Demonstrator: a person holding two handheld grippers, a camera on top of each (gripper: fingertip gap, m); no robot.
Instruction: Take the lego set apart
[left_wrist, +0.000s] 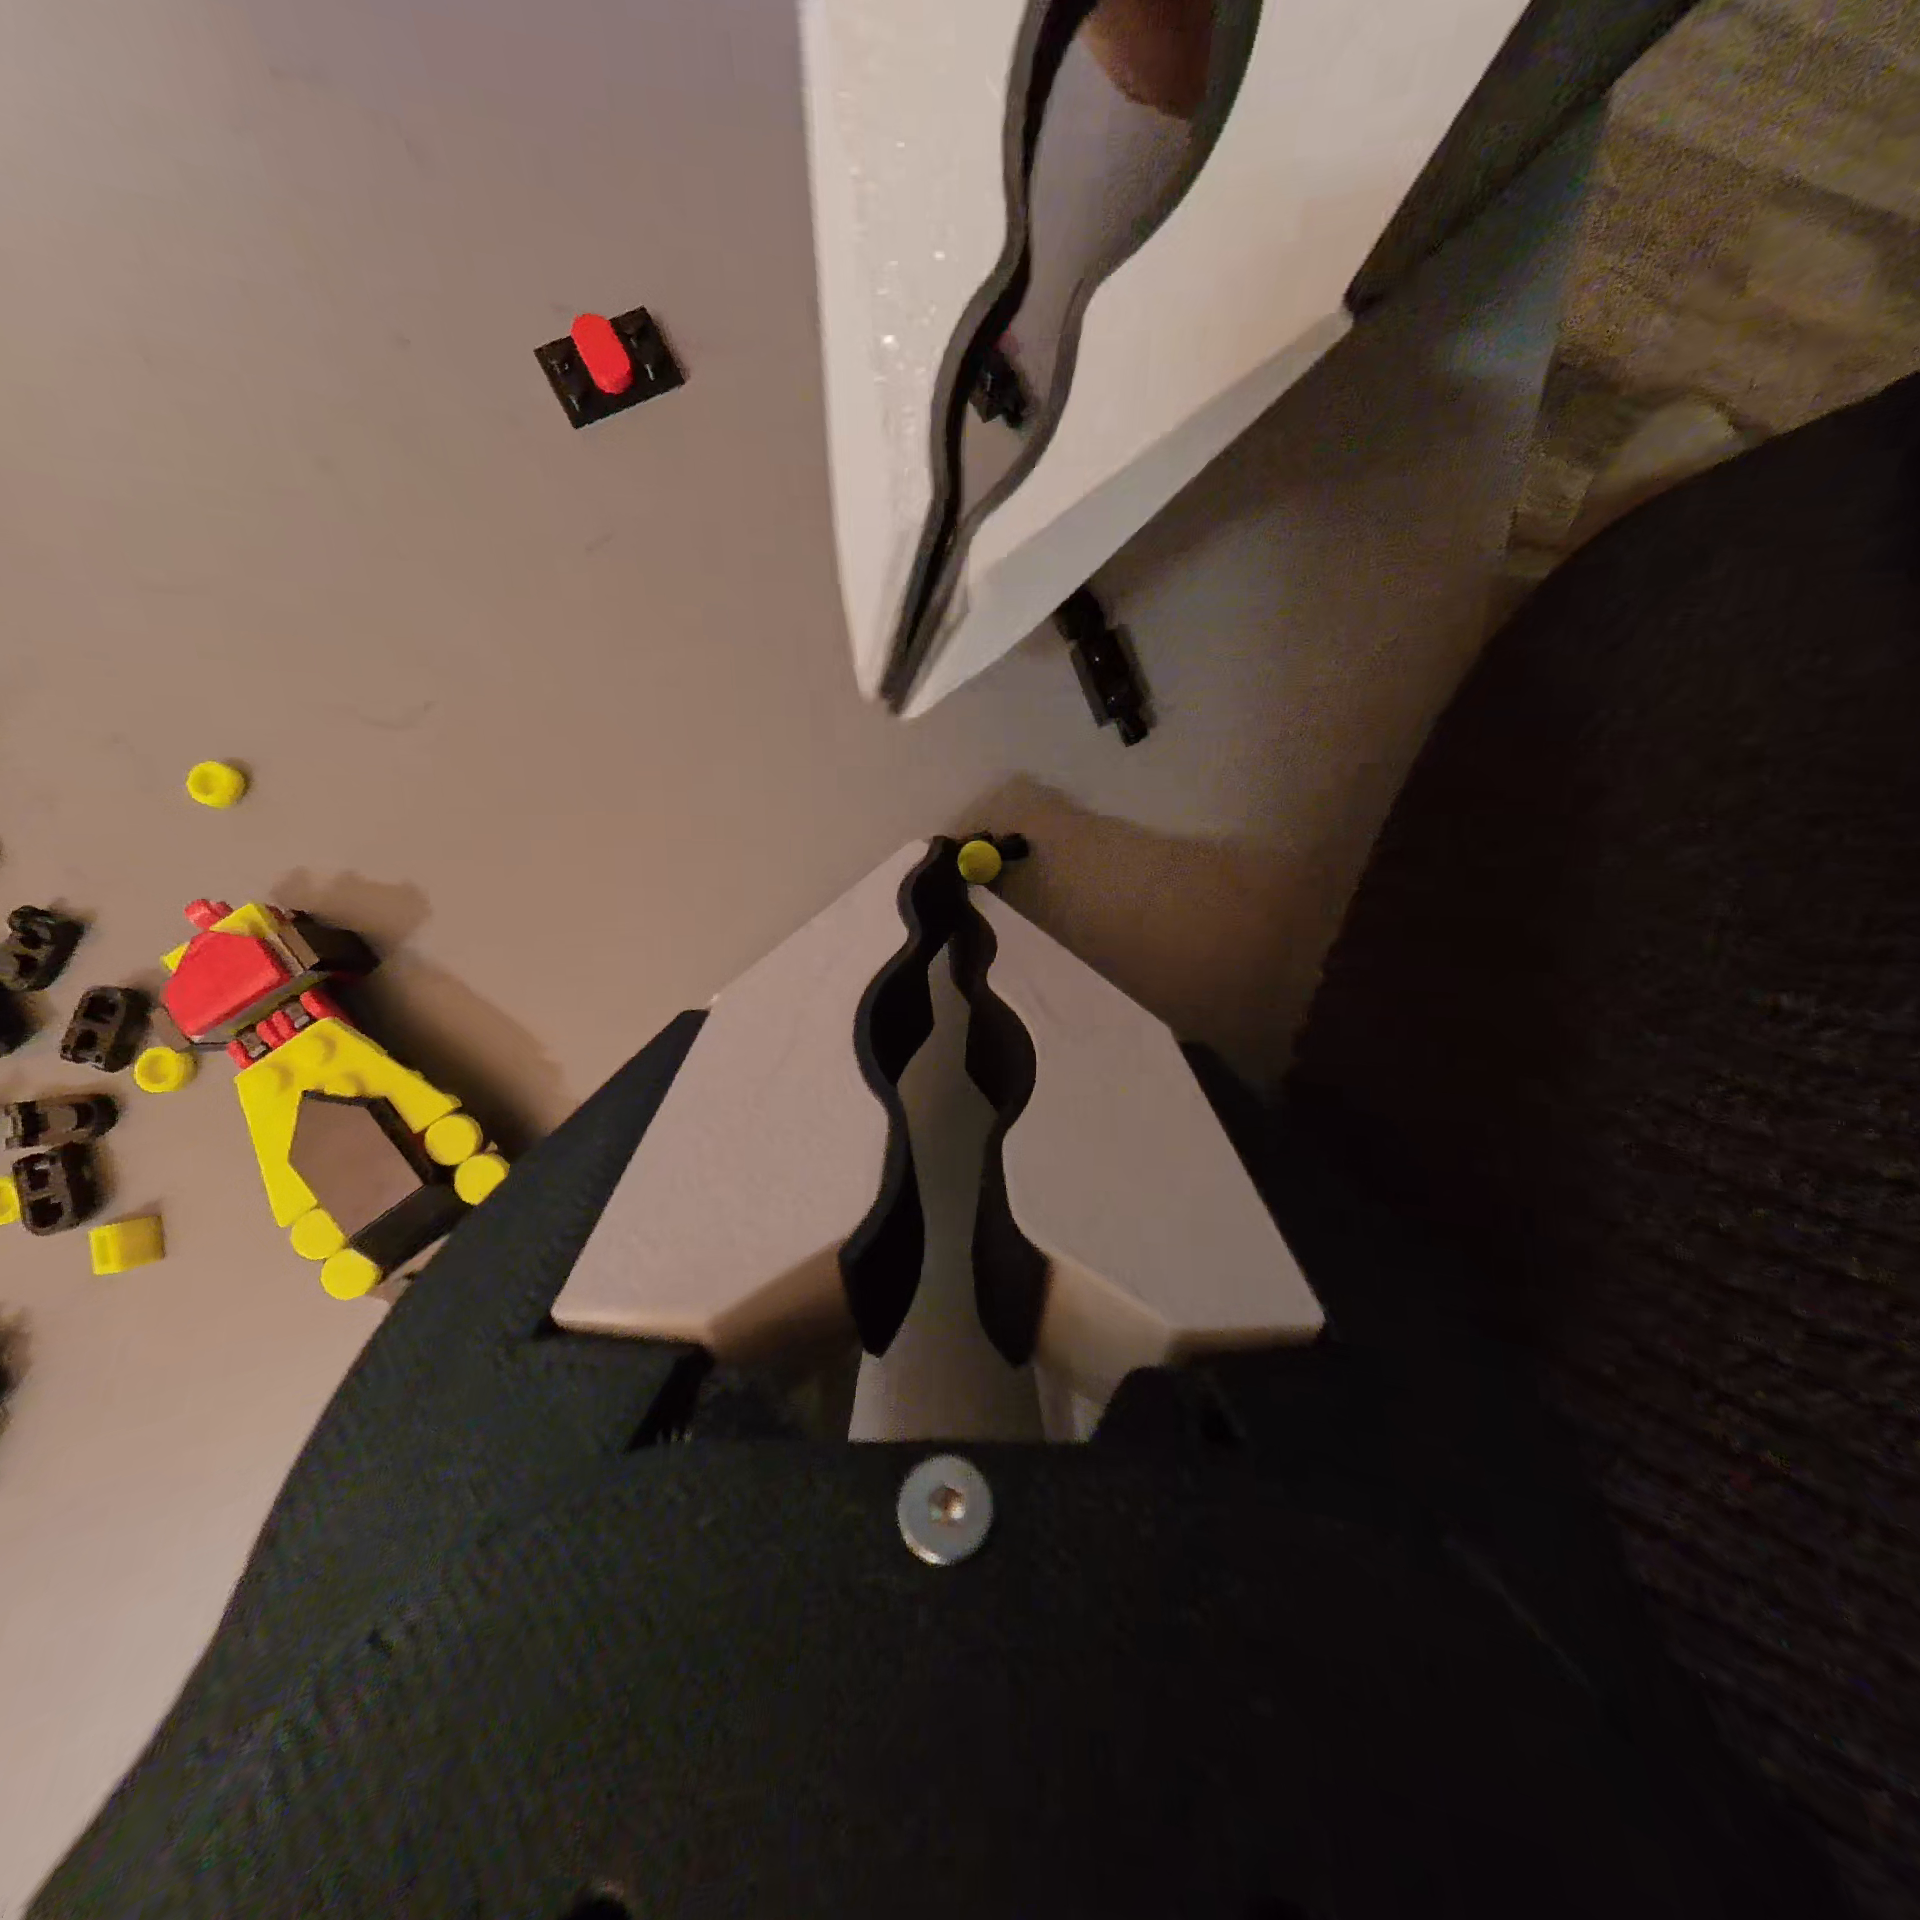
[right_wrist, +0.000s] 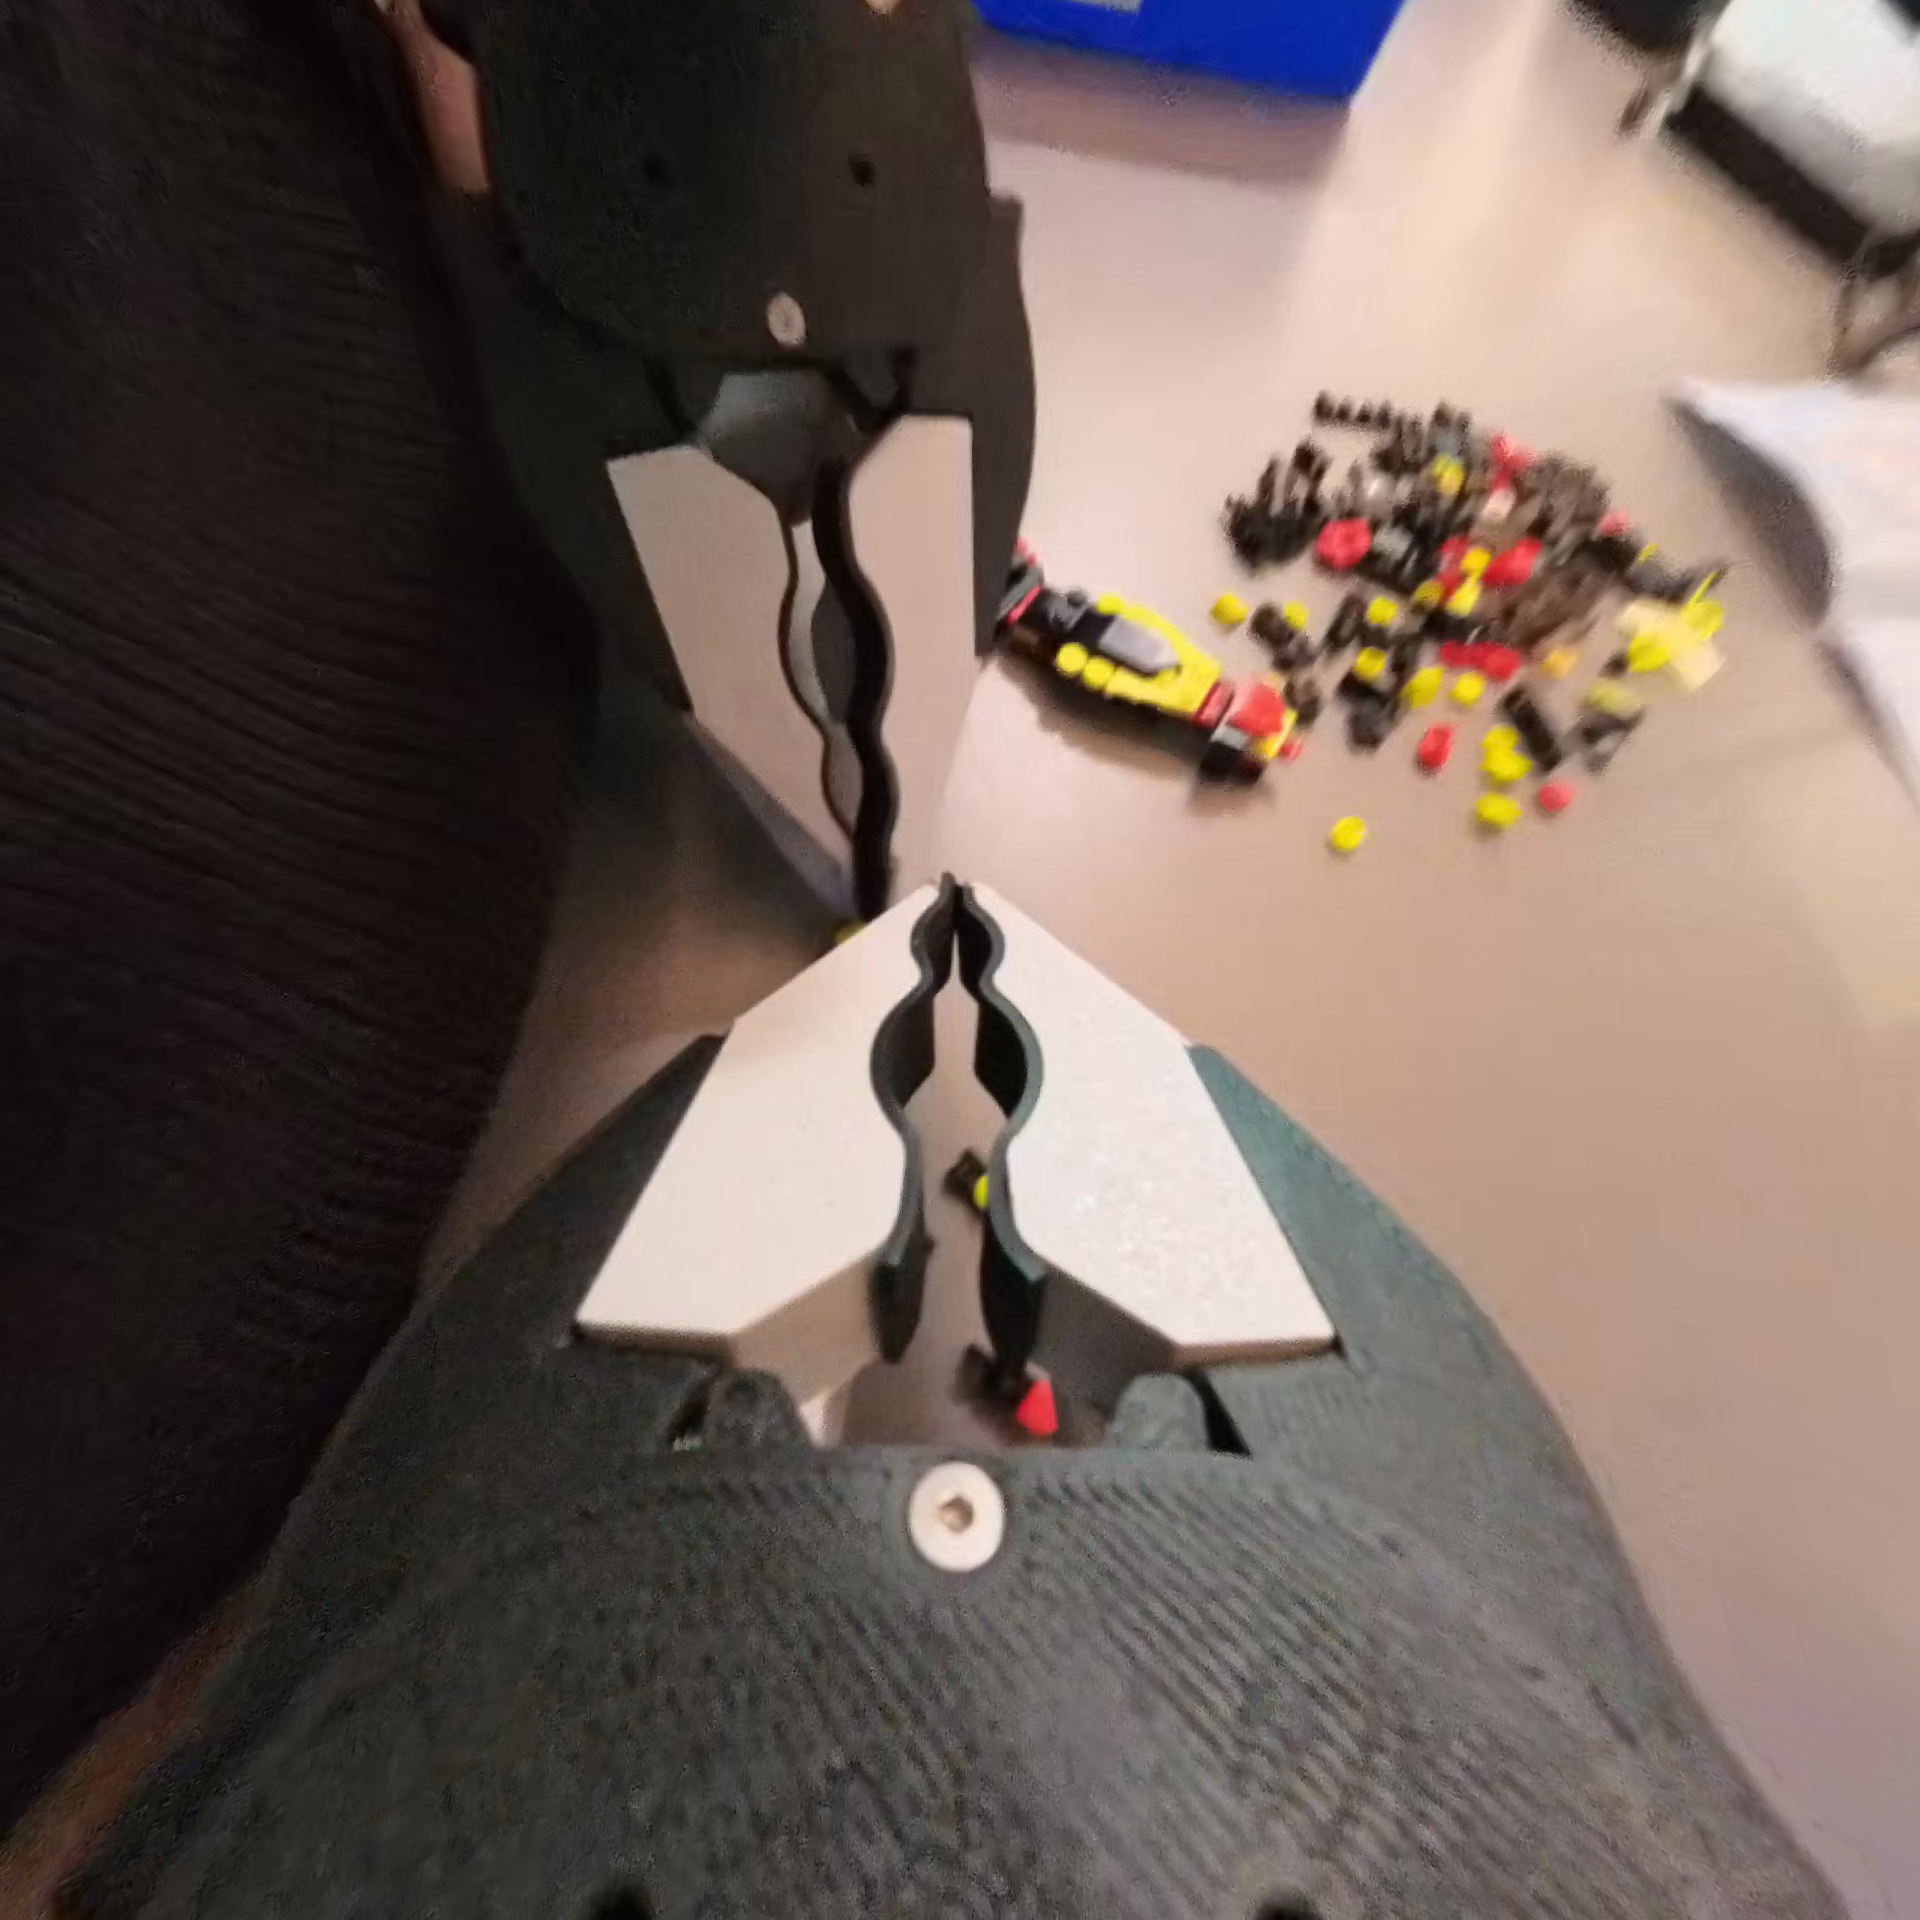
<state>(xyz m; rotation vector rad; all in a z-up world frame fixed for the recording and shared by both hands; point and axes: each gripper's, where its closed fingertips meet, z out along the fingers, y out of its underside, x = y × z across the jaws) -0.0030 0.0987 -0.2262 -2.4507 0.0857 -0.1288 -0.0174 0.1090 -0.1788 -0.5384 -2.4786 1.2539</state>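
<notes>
The part-built lego model (left_wrist: 301, 1091), yellow, red and black, lies on the beige table at the left; it also shows in the right wrist view (right_wrist: 1143, 665). My left gripper (left_wrist: 961, 883) is shut, tips low over the table. A tiny yellow and black piece (left_wrist: 982, 860) sits right at its tips; I cannot tell whether it is pinched. My right gripper (right_wrist: 951, 894) is shut, with nothing showing between its tips. It also shows in the left wrist view (left_wrist: 894, 698), pointing at my left gripper (right_wrist: 873, 894). A black bar piece (left_wrist: 1103, 670) lies beside its tip.
A black plate with a red piece (left_wrist: 608, 364) lies alone farther off. A heap of several loose black, yellow and red pieces (right_wrist: 1455, 603) lies beyond the model. A yellow stud (left_wrist: 216, 781) lies apart. Dark fabric (left_wrist: 1662, 1039) borders the table's near edge. A blue box (right_wrist: 1195, 31) stands far back.
</notes>
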